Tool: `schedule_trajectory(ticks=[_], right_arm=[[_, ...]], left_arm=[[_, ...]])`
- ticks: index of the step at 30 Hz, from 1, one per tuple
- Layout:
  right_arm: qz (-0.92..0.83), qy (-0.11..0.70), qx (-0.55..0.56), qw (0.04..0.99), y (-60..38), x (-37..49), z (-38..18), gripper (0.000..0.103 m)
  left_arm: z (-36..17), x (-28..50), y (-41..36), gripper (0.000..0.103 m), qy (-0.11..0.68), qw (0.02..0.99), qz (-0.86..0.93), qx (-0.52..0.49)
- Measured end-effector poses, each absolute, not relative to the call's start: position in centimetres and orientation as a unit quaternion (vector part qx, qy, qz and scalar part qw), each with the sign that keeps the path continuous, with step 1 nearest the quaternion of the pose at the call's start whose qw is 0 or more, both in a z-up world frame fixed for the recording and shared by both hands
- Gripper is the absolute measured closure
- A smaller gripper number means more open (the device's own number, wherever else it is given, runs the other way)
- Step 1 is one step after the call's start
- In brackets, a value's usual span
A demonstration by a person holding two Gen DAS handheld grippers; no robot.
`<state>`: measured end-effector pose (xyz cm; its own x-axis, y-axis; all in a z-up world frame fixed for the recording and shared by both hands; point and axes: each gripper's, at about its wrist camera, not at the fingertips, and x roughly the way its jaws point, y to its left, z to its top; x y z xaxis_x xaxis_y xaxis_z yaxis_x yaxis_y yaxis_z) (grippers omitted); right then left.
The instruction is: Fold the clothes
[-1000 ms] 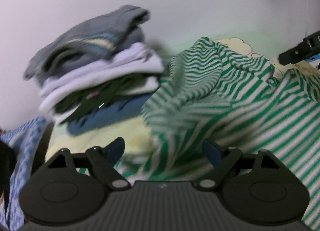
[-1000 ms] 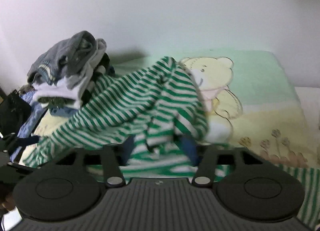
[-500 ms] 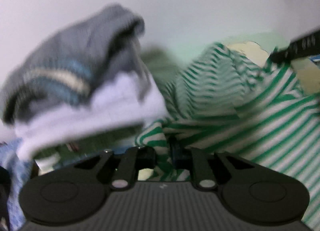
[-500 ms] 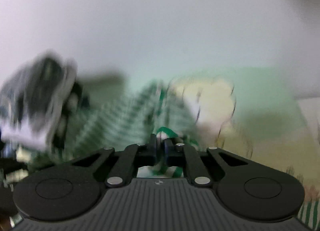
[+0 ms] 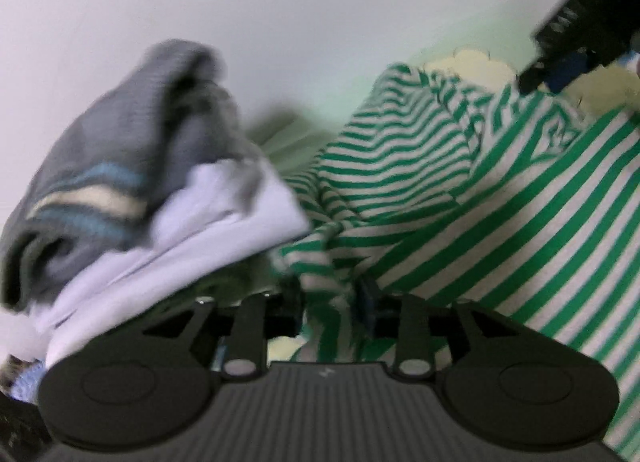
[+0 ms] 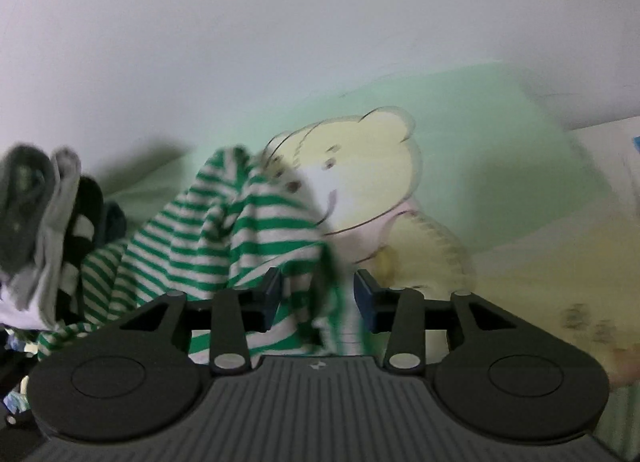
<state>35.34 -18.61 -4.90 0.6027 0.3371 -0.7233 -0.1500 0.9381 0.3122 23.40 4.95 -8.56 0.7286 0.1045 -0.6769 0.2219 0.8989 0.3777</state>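
Left wrist view: the left gripper (image 5: 328, 302) is seen at lower centre, jaws narrowed onto a bunched fold of the green-striped garment (image 5: 480, 214), which fills the right half. A stack of folded clothes (image 5: 132, 198) occupies the left.

Right wrist view: the right gripper (image 6: 316, 298) is seen with jaws partly apart, striped cloth (image 6: 224, 238) draped between them; whether it is pinched cannot be told. A bear-print sheet (image 6: 400, 190) lies behind.

striped shirt (image 5: 500, 198): green and white, crumpled, bunched up and draped over the bedsheet, right beside the pile
folded pile (image 5: 132, 190): grey sweater with blue and cream bands on top, white garment under it
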Motion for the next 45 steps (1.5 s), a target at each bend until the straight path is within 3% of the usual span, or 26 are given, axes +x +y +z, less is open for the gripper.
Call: schedule_trajectory(ticks=[3, 5, 6, 7, 9, 11, 13, 14, 20, 25, 31, 32, 33, 34, 39, 40, 44, 45], right_arm=[[0.130, 0.349, 0.048, 0.927, -19.7, 31.4, -2.5, 0.059], [0.137, 0.286, -0.005, 0.949, -19.7, 27.6, -1.5, 0.043], [0.149, 0.266, -0.026, 0.952, -19.5, 25.6, -1.4, 0.022], [0.161, 0.247, -0.046, 0.954, -19.2, 23.5, -1.5, 0.011], [0.200, 0.251, -0.052, 0.946, -18.5, 20.9, -1.8, 0.012], [0.244, 0.283, -0.049, 0.926, -16.9, 19.0, -2.4, 0.024], [0.282, 0.322, -0.050, 0.902, -14.8, 17.4, -3.1, 0.063], [0.290, 0.334, -0.052, 0.895, -13.8, 16.5, -3.5, 0.069], [0.327, 0.391, -0.040, 0.860, -8.3, 11.5, -6.0, 0.069], [0.337, 0.393, -0.084, 0.851, -5.2, 7.5, -7.0, 0.068], [0.319, 0.385, -0.091, 0.861, -3.9, 6.0, -6.5, 0.065], [0.320, 0.383, -0.091, 0.862, -3.5, 6.2, -6.2, 0.065], [0.322, 0.381, -0.091, 0.862, -3.1, 6.5, -5.9, 0.065], [0.326, 0.374, -0.096, 0.863, -2.5, 6.8, -5.4, 0.065], [0.387, 0.288, -0.154, 0.862, 3.2, 8.9, -2.1, 0.058], [0.398, 0.281, -0.168, 0.857, 4.7, 9.6, -1.8, 0.053], [0.424, 0.283, -0.219, 0.832, 11.1, 12.7, -1.9, 0.050], [0.427, 0.290, -0.226, 0.826, 12.6, 13.4, -2.1, 0.048]], left_arm=[[-6.0, 20.5, 7.6, 0.050, 0.345, 0.918, -0.032, 0.194], [-4.7, 18.2, 9.4, 0.042, 0.333, 0.925, -0.022, 0.184], [-4.2, 16.8, 10.7, 0.038, 0.330, 0.927, -0.011, 0.177], [-4.0, 15.8, 12.0, 0.037, 0.331, 0.929, 0.000, 0.167], [-3.7, 13.3, 14.7, 0.036, 0.340, 0.928, 0.027, 0.147], [-4.0, 10.6, 17.4, 0.036, 0.353, 0.924, 0.063, 0.132], [-4.8, 8.7, 20.3, 0.037, 0.378, 0.917, 0.082, 0.097], [-5.4, 7.7, 21.6, 0.040, 0.392, 0.912, 0.090, 0.079], [-8.0, 4.9, 24.1, 0.042, 0.409, 0.907, 0.091, 0.042], [-9.3, 5.7, 25.1, 0.044, 0.417, 0.906, 0.075, 0.011], [-10.0, 6.7, 25.5, 0.067, 0.423, 0.904, 0.043, -0.051], [-10.0, 6.8, 25.4, 0.074, 0.423, 0.903, 0.041, -0.059], [-9.9, 6.6, 24.9, 0.089, 0.420, 0.905, 0.037, -0.052], [-9.7, 6.4, 24.4, 0.091, 0.417, 0.907, 0.033, -0.046], [-8.8, 4.5, 23.2, 0.085, 0.391, 0.919, 0.018, -0.042], [-8.8, 4.2, 23.2, 0.085, 0.391, 0.919, 0.017, -0.048], [-9.3, 3.8, 22.9, 0.085, 0.400, 0.914, 0.025, -0.055], [-9.2, 3.8, 22.9, 0.080, 0.398, 0.915, 0.027, -0.056]])
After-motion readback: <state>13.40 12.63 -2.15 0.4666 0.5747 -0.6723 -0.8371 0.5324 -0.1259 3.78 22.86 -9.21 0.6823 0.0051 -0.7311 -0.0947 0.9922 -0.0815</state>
